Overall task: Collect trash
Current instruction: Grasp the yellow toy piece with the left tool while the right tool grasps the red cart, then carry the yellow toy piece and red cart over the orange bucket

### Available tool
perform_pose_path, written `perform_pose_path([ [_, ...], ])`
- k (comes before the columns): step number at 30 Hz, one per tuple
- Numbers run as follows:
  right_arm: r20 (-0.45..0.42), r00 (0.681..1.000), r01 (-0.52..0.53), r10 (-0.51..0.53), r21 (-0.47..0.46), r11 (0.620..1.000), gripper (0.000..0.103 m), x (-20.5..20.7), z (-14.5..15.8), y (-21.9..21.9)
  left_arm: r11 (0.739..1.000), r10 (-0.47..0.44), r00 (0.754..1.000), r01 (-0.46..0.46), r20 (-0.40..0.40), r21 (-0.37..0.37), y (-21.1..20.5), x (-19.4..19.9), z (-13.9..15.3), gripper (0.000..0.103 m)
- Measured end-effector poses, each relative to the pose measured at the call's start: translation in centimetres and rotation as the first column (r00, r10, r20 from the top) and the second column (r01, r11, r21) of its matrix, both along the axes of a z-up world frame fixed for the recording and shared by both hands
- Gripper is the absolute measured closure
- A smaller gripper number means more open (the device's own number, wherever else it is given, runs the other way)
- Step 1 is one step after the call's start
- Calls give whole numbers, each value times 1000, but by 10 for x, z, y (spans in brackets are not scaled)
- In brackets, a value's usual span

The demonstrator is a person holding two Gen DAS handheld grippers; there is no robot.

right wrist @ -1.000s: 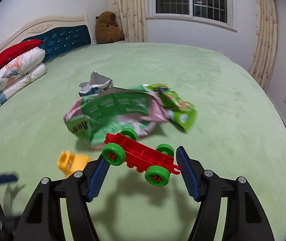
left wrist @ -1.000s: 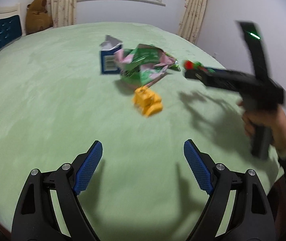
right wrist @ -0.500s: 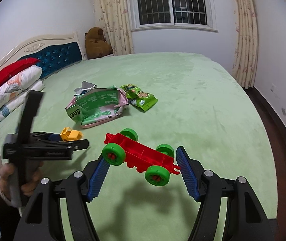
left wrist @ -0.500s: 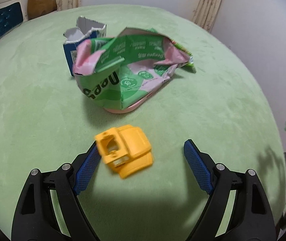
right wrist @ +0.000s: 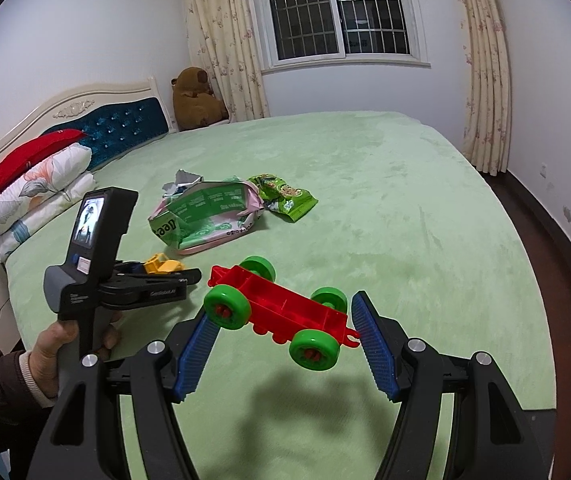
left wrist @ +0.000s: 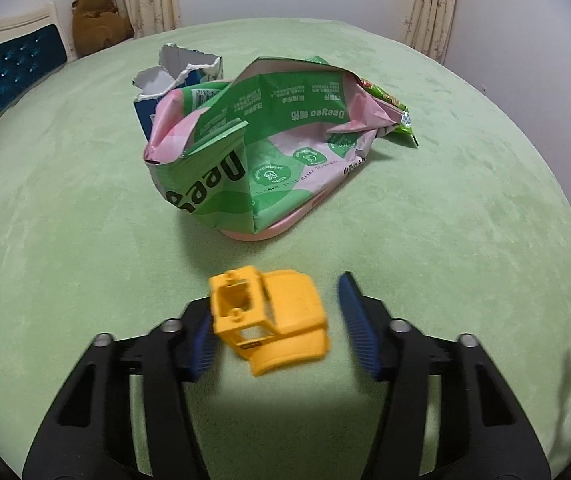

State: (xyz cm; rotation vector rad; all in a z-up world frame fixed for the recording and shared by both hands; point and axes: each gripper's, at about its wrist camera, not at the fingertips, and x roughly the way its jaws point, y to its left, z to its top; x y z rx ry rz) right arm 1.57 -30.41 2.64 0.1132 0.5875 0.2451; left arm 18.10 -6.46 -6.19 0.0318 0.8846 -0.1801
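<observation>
On the green bed (left wrist: 85, 240), a torn carton (left wrist: 177, 72) stands open behind the crumpled green-pink bag (left wrist: 261, 148); contents unseen. In front of the bag, the left gripper (left wrist: 273, 332) is half-closed around a yellow toy cab (left wrist: 269, 320). The right gripper (right wrist: 281, 340) clamps a red wheeled chassis (right wrist: 277, 312).

open bedspread (right wrist: 405, 208) right, wrappers (left wrist: 269, 152) ahead (piled)

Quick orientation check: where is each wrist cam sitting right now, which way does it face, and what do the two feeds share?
Left wrist: low over the bed, facing the window wall; left tongs straddle the yellow toy cab.
Right wrist: higher, at the bed's foot, facing the headboard; right tongs hold the red wagon; left hand visible.
Shared: cab, green-pink bag, teddy bear.
</observation>
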Motion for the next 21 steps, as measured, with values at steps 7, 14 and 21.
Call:
perform_pose_path([
  [7, -25, 1000, -7, 7, 18, 1000, 37, -12, -5, 7, 1000, 13, 1000, -13, 7, -7, 5, -6, 3, 61],
  [14, -56, 998, -12, 13, 14, 1000, 37, -27, -13, 16, 999, 16, 1000, -16, 0, -45, 12, -22, 10, 61],
  [21, -69, 997, -28, 28, 8, 1000, 37, -46, -16, 28, 1000, 1, 1000, 0, 27, -22, 19, -59, 16, 61],
])
